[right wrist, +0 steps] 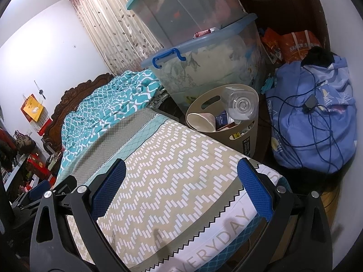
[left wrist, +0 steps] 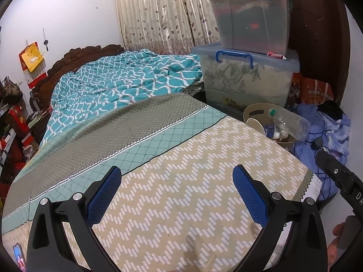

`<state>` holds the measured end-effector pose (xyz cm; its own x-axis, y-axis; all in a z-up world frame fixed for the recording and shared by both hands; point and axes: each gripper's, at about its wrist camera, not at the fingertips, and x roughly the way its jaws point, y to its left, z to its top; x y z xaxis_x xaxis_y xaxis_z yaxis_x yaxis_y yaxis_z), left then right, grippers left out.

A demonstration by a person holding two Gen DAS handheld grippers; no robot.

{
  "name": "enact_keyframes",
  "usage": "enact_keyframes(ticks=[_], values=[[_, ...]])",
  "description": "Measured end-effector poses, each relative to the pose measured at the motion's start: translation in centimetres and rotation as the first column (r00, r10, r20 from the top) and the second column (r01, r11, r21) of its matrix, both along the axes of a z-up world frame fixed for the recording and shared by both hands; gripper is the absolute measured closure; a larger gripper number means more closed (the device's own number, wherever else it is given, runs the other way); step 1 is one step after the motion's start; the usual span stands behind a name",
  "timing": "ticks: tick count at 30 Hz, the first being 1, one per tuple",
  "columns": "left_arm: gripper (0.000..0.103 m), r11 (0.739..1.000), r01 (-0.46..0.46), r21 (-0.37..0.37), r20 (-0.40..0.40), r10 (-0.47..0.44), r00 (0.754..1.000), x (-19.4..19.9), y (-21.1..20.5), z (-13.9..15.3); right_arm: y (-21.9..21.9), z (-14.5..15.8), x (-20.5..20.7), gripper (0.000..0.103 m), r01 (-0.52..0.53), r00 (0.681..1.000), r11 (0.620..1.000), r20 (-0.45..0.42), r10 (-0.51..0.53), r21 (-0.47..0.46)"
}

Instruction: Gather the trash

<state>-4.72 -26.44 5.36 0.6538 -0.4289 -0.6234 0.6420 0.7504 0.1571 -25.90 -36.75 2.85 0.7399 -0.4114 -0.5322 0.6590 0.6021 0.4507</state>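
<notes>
A beige trash bin (right wrist: 236, 136) (left wrist: 251, 111) stands on the floor past the bed's far right corner. It holds a clear plastic bottle (right wrist: 240, 104) (left wrist: 290, 122), a paper cup (right wrist: 202, 121) (left wrist: 255, 124) and small boxes. My left gripper (left wrist: 177, 190) hovers open over the patterned bedsheet (left wrist: 181, 181), nothing between its blue pads. My right gripper (right wrist: 181, 181) is open too, above the bed's corner, with the bin ahead of it. No loose trash shows on the sheet.
Two stacked clear storage boxes (right wrist: 204, 52) (left wrist: 247, 77) rise behind the bin. A blue cloth bundle with cables (right wrist: 317, 117) lies right of it. A teal quilt (left wrist: 118, 81) covers the bed's head end. A phone (left wrist: 19, 258) lies at the near left.
</notes>
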Motion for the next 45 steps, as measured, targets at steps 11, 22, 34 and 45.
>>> enact_keyframes(ticks=[11, 22, 34, 45], values=[[0.008, 1.0, 0.002, 0.003, -0.014, -0.002, 1.0, 0.01, 0.03, -0.11, 0.01, 0.2, 0.1, 0.006, -0.001, 1.0, 1.0, 0.001, 0.001, 0.001], [0.008, 1.0, 0.005, -0.022, -0.008, -0.005, 1.0, -0.17, 0.36, 0.13, -0.04, 0.17, 0.12, 0.006, -0.001, 1.0, 1.0, 0.001, 0.001, 0.001], [0.008, 1.0, 0.0, -0.011, -0.006, -0.001, 1.0, -0.31, 0.69, 0.35, 0.08, 0.13, 0.13, 0.006, -0.001, 1.0, 1.0, 0.0, 0.001, 0.003], [0.008, 1.0, -0.008, -0.009, 0.007, 0.008, 1.0, -0.64, 0.51, 0.41, 0.08, 0.07, 0.17, 0.006, 0.0, 1.0, 1.0, 0.001, 0.0, 0.003]])
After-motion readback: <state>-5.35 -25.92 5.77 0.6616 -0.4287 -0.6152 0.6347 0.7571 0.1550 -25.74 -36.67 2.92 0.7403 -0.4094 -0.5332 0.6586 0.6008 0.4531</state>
